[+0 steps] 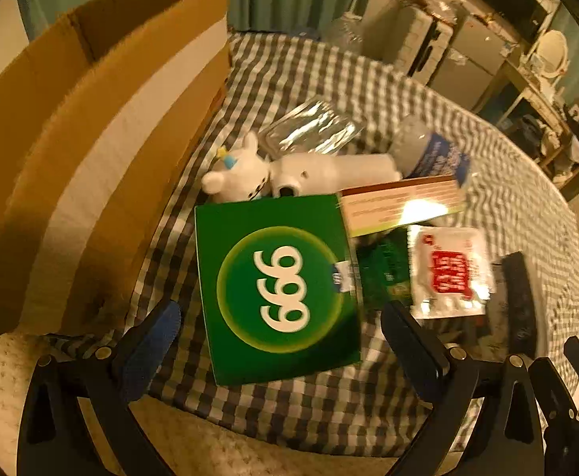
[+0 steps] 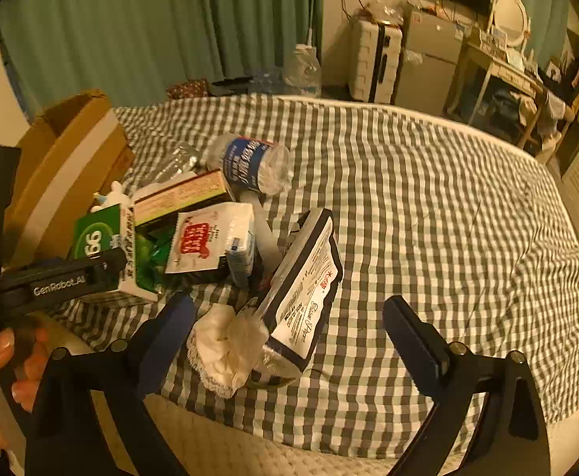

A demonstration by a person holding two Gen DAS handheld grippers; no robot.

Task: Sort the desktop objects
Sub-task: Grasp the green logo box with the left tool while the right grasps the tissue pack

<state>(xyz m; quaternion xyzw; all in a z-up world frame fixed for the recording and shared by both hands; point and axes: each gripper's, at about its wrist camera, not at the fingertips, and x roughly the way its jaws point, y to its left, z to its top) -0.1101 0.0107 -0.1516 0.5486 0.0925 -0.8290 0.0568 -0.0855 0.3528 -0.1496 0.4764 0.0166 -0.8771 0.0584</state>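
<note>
Green box (image 1: pixel 277 289) beside cardboard box (image 1: pixel 103 158), between spread left tongs (image 1: pixel 281 333); right tongs (image 2: pixel 289 329) spread. Risk: wide, slick box slipping from pinch.

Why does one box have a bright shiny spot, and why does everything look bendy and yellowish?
Left wrist view: lamp glare flares on the long box, and motion blur smears the green box. Both views: the fisheye lens curves the checkered sheet, and warm indoor light tints everything yellow.

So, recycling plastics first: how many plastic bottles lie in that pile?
2: a blue-labelled bottle lying at the pile's far edge, and a clear crushed bottle behind the white plush toy. More may be hidden.
</note>
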